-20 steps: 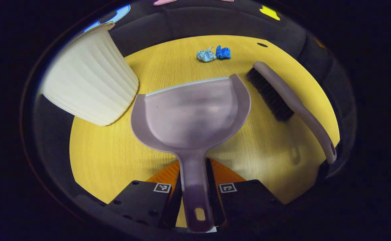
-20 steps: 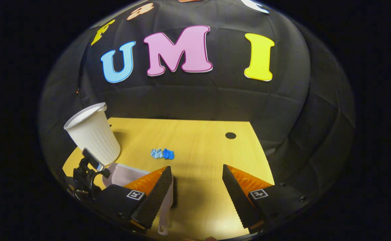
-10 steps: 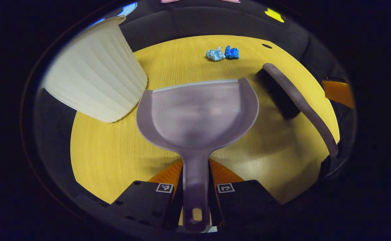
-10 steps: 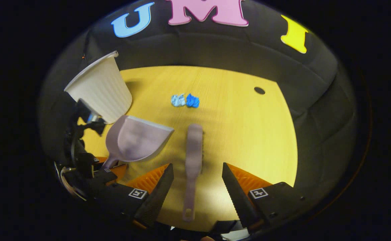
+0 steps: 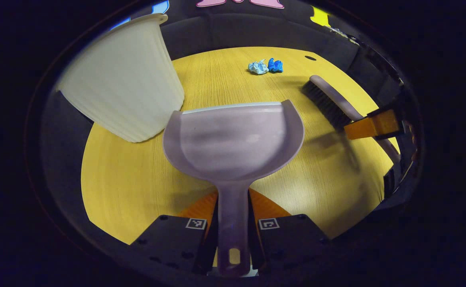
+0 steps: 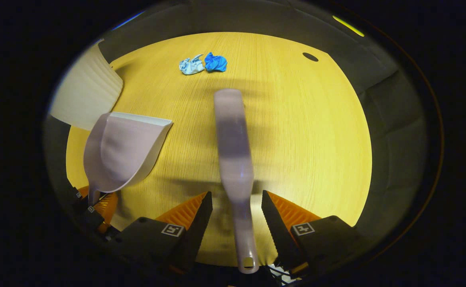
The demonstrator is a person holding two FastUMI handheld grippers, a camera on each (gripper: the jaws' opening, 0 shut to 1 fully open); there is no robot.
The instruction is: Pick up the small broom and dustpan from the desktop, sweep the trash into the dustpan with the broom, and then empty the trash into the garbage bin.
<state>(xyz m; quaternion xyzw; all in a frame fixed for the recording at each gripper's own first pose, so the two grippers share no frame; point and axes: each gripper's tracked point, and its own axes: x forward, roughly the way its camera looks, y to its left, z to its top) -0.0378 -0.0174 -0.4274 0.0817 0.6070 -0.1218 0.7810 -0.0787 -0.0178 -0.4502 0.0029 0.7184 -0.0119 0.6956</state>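
Clamping the dustpan (image 5: pixel 233 139) handle, the left gripper (image 5: pixel 233 231) holds its pan ahead, beside the white bin (image 5: pixel 125 79). The right gripper (image 6: pixel 236 217) straddles the broom (image 6: pixel 233 151) handle, fingers apart; crumpled trash (image 6: pixel 203 63) lies beyond.

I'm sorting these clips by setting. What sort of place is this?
Probably a staged recording booth, not a real home: one bare wooden desk closed in by black cloth, set with a dustpan, a small broom, a white bin and two paper scraps.
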